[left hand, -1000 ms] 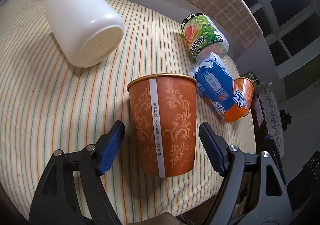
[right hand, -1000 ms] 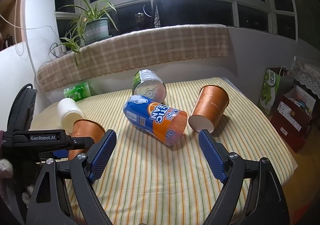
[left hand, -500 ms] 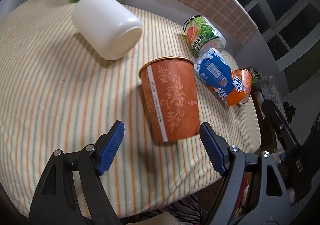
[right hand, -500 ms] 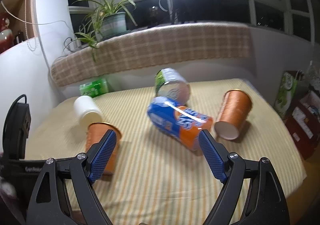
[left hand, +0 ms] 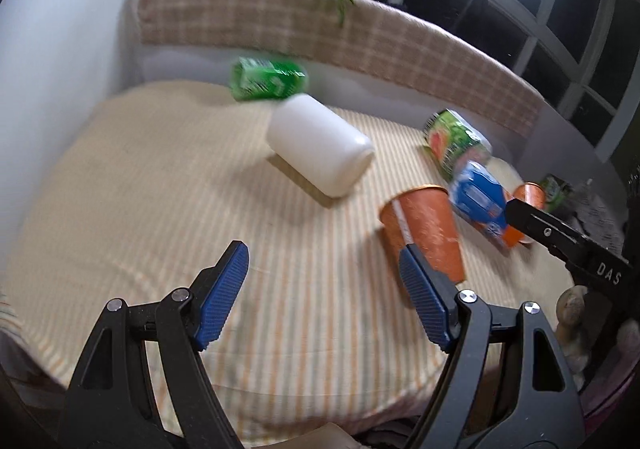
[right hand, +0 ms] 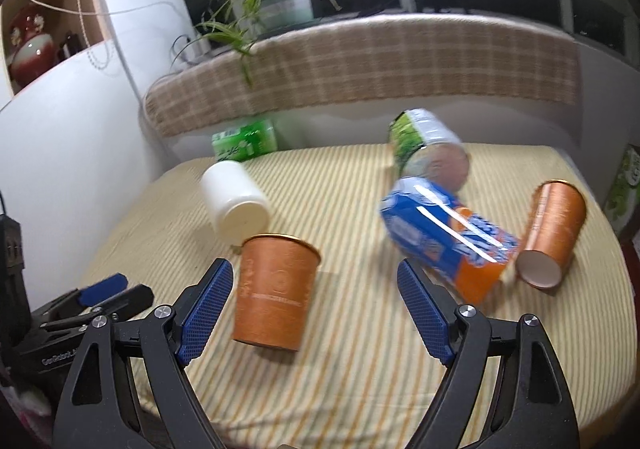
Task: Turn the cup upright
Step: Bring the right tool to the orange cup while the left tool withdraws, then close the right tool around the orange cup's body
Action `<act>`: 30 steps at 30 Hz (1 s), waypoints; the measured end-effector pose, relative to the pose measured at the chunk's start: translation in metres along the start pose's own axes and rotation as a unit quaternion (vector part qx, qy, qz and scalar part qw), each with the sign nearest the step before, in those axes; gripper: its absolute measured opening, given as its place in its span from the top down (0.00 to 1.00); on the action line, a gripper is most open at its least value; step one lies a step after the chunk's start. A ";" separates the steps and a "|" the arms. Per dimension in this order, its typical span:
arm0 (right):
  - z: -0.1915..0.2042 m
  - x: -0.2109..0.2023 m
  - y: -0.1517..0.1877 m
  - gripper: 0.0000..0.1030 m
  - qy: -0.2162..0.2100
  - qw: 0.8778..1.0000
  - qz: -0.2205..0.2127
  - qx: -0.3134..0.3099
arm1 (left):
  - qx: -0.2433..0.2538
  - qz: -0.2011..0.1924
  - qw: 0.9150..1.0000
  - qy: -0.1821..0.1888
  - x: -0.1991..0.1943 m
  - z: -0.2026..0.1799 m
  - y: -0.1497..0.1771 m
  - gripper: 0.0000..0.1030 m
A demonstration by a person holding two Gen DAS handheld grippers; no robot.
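An orange patterned paper cup [left hand: 424, 229] stands upright on the striped tablecloth; it also shows in the right wrist view [right hand: 276, 295]. My left gripper [left hand: 320, 289] is open and empty, drawn back to the left of that cup. My right gripper [right hand: 310, 309] is open and empty, with the upright cup just beyond its left finger. A second orange cup [right hand: 554, 233] lies on its side at the right. A white cup [left hand: 320, 145] lies on its side behind, also in the right wrist view [right hand: 236, 201].
A blue and orange cup [right hand: 448, 241] and a green printed cup [right hand: 428, 153] lie on their sides mid-table. A green packet [left hand: 268, 79] lies at the back edge by the plaid cushioned ledge [right hand: 380, 61]. The table [left hand: 140, 209] drops off at front and right.
My left gripper has pulled back and swung left, leaving the upright orange cup off to its right. My right gripper has moved left and nearer to that cup.
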State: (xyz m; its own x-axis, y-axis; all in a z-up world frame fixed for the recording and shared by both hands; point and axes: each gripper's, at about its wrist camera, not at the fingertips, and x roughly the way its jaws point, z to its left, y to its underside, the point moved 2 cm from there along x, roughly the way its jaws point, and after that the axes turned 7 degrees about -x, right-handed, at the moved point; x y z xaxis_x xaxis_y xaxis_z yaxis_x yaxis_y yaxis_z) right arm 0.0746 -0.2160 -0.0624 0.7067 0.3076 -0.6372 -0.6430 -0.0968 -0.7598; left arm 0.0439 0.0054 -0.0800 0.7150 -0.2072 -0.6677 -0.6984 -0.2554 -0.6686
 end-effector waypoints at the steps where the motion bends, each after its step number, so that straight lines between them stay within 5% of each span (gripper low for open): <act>1: 0.001 0.004 -0.001 0.18 -0.007 1.000 0.008 0.002 | 0.002 -0.005 1.000 -0.005 -0.002 0.001 0.000 0.22; 8: 0.000 0.046 -0.009 0.18 -0.096 0.990 0.095 0.040 | 0.014 -0.020 1.000 -0.016 -0.009 0.002 0.002 0.22; 15: -0.009 0.085 -0.008 0.19 -0.163 0.965 0.180 0.099 | 0.020 -0.015 1.000 -0.014 -0.009 -0.003 0.006 0.22; 30: -0.001 0.104 -0.009 0.38 -0.188 0.952 0.223 0.092 | 0.028 -0.018 0.999 -0.014 -0.007 -0.008 0.007 0.22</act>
State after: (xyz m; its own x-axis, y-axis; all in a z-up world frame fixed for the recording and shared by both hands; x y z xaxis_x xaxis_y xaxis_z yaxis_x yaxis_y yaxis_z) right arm 0.1544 -0.1844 -0.1222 0.2179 0.5944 -0.7741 -0.9194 -0.1410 -0.3671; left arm 0.0346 -0.0024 -0.0772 0.7395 -0.1723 -0.6507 -0.6730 -0.2083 -0.7097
